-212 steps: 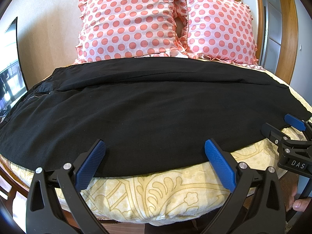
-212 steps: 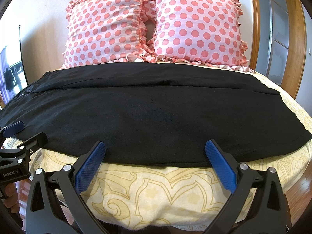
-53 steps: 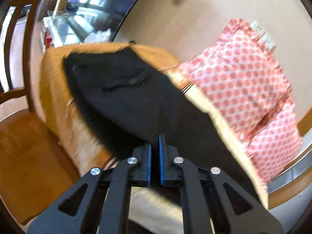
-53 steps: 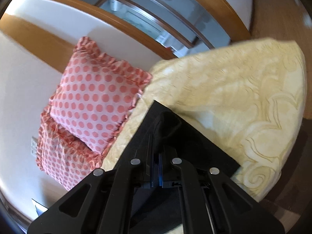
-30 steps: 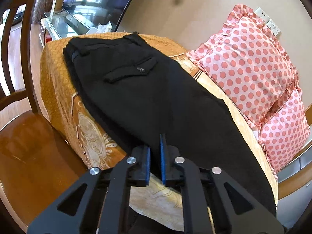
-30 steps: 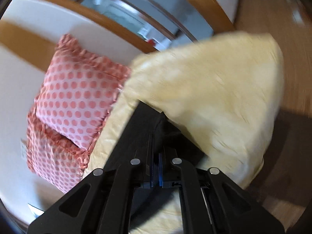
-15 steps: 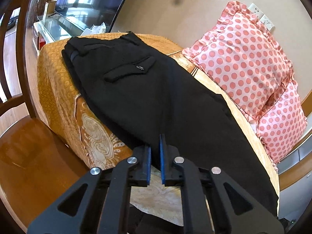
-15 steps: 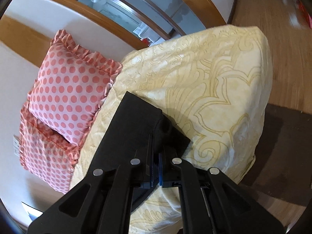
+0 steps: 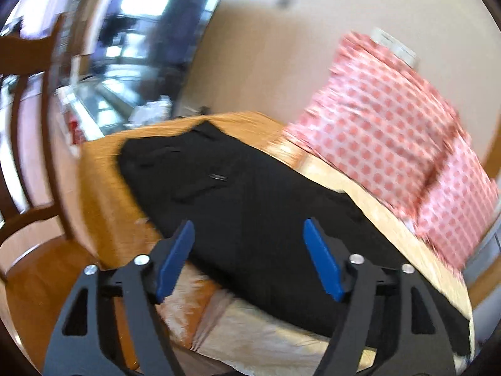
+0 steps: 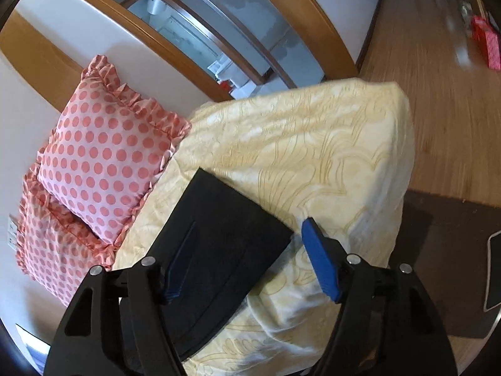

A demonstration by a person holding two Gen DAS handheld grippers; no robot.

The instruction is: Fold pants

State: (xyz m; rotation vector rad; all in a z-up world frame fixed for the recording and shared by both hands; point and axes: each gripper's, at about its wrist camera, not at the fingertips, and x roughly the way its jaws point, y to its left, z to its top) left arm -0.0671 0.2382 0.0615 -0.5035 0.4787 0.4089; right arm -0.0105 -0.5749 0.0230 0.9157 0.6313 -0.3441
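Pants (image 9: pixel 256 219) lie flat and black along my bed (image 10: pixel 313 144), waist end with its back pocket toward the wooden chair (image 9: pixel 28 144) on my left, hem end squared off on the yellow bedspread in the right view. My left tool (image 9: pixel 249 257) hovers above the cloth with its blue pads (image 9: pixel 175 260) spread wide, gripping nothing. My right tool (image 10: pixel 247 258) gapes just the same over the hem corner. Two pink polka-dot pillows (image 10: pixel 100 153) sit beyond the pants.
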